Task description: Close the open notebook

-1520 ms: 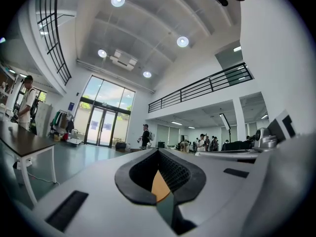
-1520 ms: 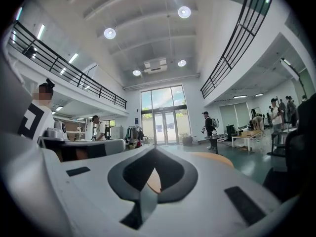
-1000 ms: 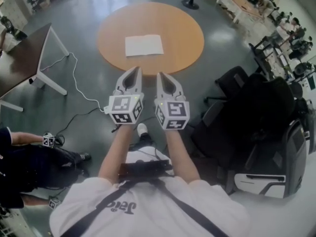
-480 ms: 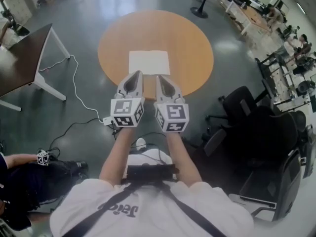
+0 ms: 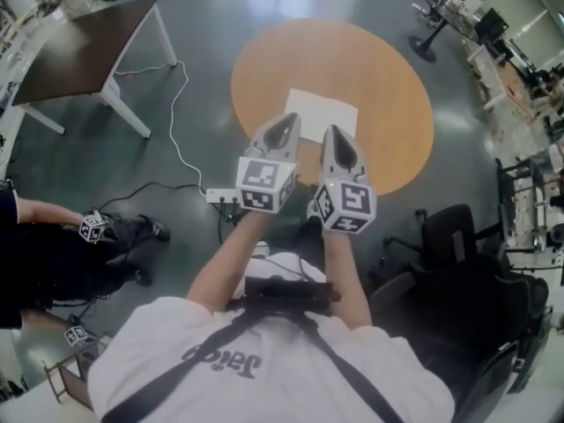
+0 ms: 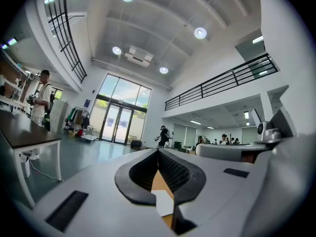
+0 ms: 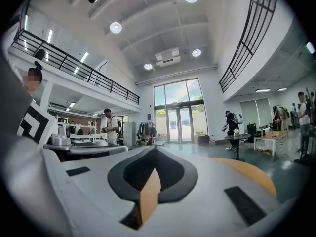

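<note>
The open notebook (image 5: 324,115) lies flat, white pages up, on a round orange table (image 5: 388,86). Both grippers are held level, side by side, in front of the person's chest. My left gripper (image 5: 293,116) is shut and empty, with its tip over the notebook's near left edge. My right gripper (image 5: 334,129) is also shut and empty, with its tip over the near right part of the pages. In the left gripper view, a strip of white page (image 6: 163,204) and orange tabletop shows through the gap behind the joined tips (image 6: 158,151). The right gripper view shows only orange table (image 7: 249,175) past its tips (image 7: 154,149).
A dark rectangular table (image 5: 88,51) stands at the upper left. A power strip (image 5: 222,197) with a white cable lies on the floor near my feet. A seated person (image 5: 53,254) is at the left. Black office chairs (image 5: 454,236) crowd the right.
The person has walked up to the round table. The grippers, earlier short of its edge, now reach over the notebook's near side. Both stay shut and side by side.
</note>
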Available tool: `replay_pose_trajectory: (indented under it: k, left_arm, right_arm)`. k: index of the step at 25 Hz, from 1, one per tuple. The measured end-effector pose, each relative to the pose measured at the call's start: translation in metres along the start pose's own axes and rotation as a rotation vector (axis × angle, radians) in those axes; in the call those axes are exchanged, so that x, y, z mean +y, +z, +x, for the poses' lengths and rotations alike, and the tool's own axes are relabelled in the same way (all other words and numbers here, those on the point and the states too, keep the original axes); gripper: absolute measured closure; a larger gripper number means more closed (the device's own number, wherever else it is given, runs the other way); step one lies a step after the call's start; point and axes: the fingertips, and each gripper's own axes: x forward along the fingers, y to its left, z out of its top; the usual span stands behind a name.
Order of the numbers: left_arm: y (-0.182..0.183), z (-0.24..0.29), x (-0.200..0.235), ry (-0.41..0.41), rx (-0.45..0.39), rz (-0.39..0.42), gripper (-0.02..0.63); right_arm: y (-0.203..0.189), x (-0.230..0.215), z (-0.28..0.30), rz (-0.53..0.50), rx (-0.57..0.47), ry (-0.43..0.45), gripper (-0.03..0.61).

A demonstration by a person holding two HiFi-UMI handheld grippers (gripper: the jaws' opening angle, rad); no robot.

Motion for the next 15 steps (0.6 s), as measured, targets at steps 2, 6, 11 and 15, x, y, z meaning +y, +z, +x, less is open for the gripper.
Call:
replay_pose_trajectory:
  k: [2, 6, 11, 15]
  left_arm:
    - [-0.001, 0.003, 0.013, 0.031, -0.006, -0.003, 0.601]
    - [-0.015, 0.005, 0.037, 0.089, 0.011, -0.011, 0.6]
    - [-0.048, 0.011, 0.056, 0.126, 0.058, -0.034, 0.6]
    - [-0.071, 0.019, 0.06, 0.139, 0.098, -0.047, 0.6]
  right_arm:
    - [-0.002, -0.002, 0.015, 0.014, -0.005, 0.015, 0.566]
    - [-0.011, -0.001, 0.033, 0.03, 0.003, 0.045, 0.566]
    - [-0.033, -0.005, 0.049, 0.042, 0.034, 0.069, 0.566]
    - [-0.044, -0.01, 0.058, 0.041, 0.059, 0.087, 0.566]
